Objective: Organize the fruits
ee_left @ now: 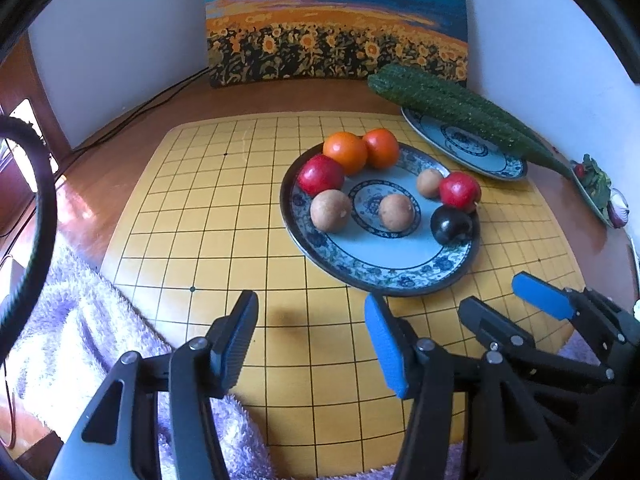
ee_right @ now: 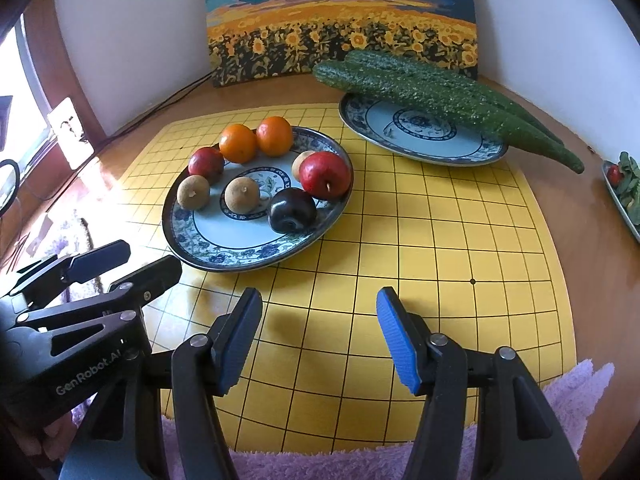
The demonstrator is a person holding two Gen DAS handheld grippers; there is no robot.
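Note:
A blue-patterned plate [ee_left: 380,276] [ee_right: 240,258] on the yellow grid board holds two oranges [ee_left: 346,152] [ee_right: 238,143], two red apples [ee_left: 459,190] [ee_right: 325,175], three brown round fruits [ee_left: 331,211] [ee_right: 242,195] and a dark plum [ee_left: 450,224] [ee_right: 291,210]. My left gripper [ee_left: 310,336] [ee_right: 132,266] hovers open over the board, short of the plate's near rim, with nothing between its blue pads. To its right, my right gripper [ee_right: 318,332] [ee_left: 512,304] is also open with nothing in it, just right of that plate.
A second patterned plate [ee_left: 480,156] [ee_right: 420,140] at the back right carries long green cucumbers [ee_left: 460,112] [ee_right: 440,92]. A dish of greens [ee_right: 624,188] sits at the far right edge. A sunflower painting [ee_left: 336,40] leans on the wall. A purple fluffy cloth [ee_left: 80,320] covers the near edge.

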